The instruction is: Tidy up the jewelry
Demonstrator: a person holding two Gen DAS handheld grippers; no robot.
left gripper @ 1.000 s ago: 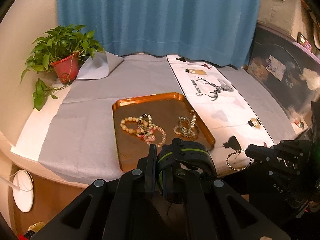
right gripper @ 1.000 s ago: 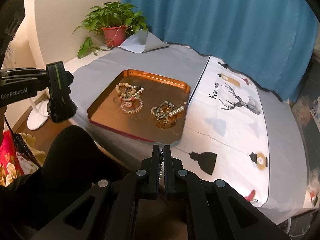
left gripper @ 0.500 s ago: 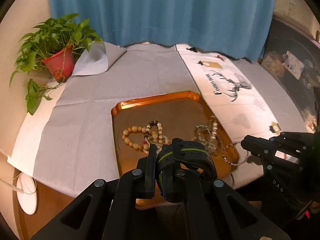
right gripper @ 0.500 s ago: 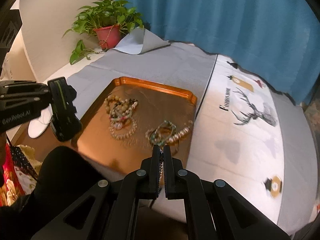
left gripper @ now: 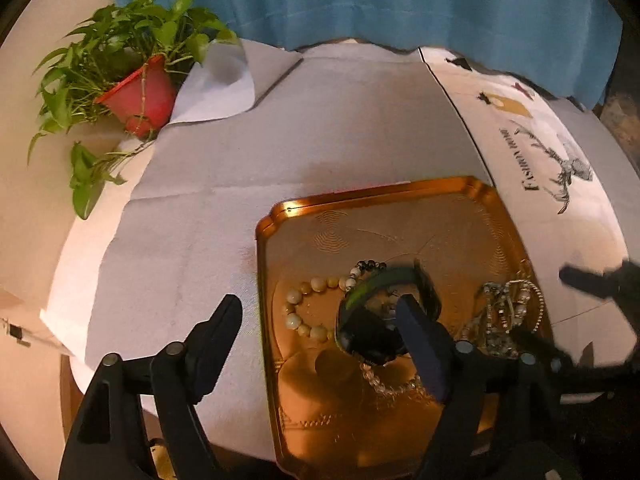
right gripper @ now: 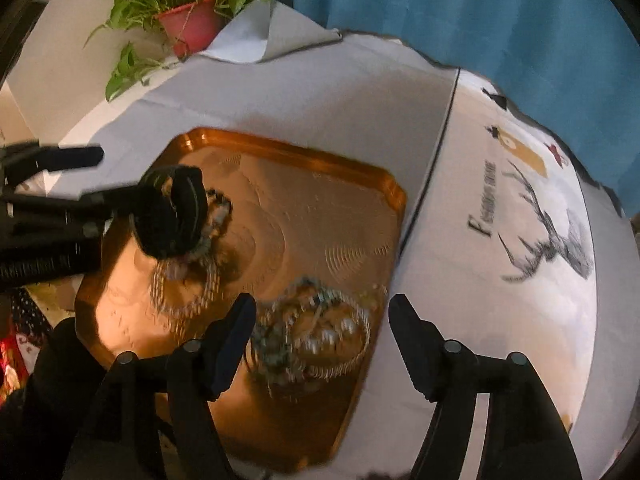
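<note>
A copper tray (left gripper: 360, 196) (right gripper: 300, 148) lies on the grey cloth. My left gripper (left gripper: 320, 320) hovers over the tray's left half with its jaws opening. The black band with a green stripe (left gripper: 384, 312) (right gripper: 172, 212) sits against its right finger, not pinched, above a cream bead bracelet (left gripper: 304, 308). My right gripper (right gripper: 320, 312) is low over the tray's right half, jaws opening. Under it lies a heap of bracelets and chains (right gripper: 312, 328) (left gripper: 508, 312), and no finger touches it. Motion blurs both views.
A potted plant in a red pot (left gripper: 140, 88) (right gripper: 192, 20) stands at the back left. A white cloth with a deer print (left gripper: 560, 168) (right gripper: 540, 220) covers the table to the right of the tray. A blue curtain (left gripper: 360, 0) hangs behind.
Both grippers moved forward and down over the tray. Both went from shut to open: the left let go of the black band, the right of its thin chain bracelet.
</note>
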